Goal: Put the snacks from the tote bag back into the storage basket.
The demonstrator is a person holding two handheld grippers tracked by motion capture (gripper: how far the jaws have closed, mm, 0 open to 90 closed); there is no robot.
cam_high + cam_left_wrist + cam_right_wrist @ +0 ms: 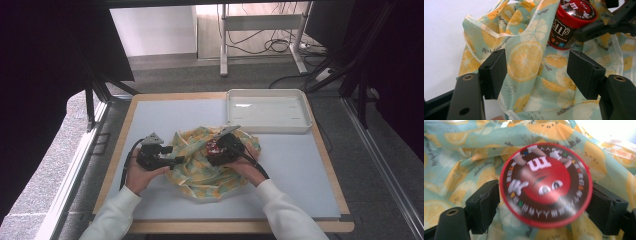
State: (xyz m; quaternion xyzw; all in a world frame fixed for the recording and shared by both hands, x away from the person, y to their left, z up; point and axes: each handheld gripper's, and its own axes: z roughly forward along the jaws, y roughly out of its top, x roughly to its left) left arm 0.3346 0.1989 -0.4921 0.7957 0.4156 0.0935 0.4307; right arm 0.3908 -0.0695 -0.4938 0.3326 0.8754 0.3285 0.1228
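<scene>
Two hand-held black two-jaw grippers work over a thin, lemon-printed, pale green fabric bag (212, 162) lying crumpled near the front edge of the pale blue worktop (300, 165), a white rectangular plastic tray (268, 110) sitting at the far right corner. The right gripper (220, 150) holds a small round candy tub with a red lid and brown printed label (571, 20) over the middle of the bag; its jaws stand one on each side of the tub's wall, about at the tub's width, though whether the pads press on it is hard to tell. The left gripper (175, 161) rests at the bag's left edge with its jaws wide apart, fabric lying loose between them and not pinched. By the look of it the tub is rigid, smooth-sided and likely light, so a hold across its wall just under the lid should carry it, with some risk of slipping; the bag is soft and limp, will fold under any push, and is best taken by its hem or handle strap. The left gripper view gives the tub's side label and the bag's pale trimmed edge (484, 27); the right gripper view looks straight down on the lid's cartoon face (544, 183), slightly blurred; the high view places everything on the worktop.
</scene>
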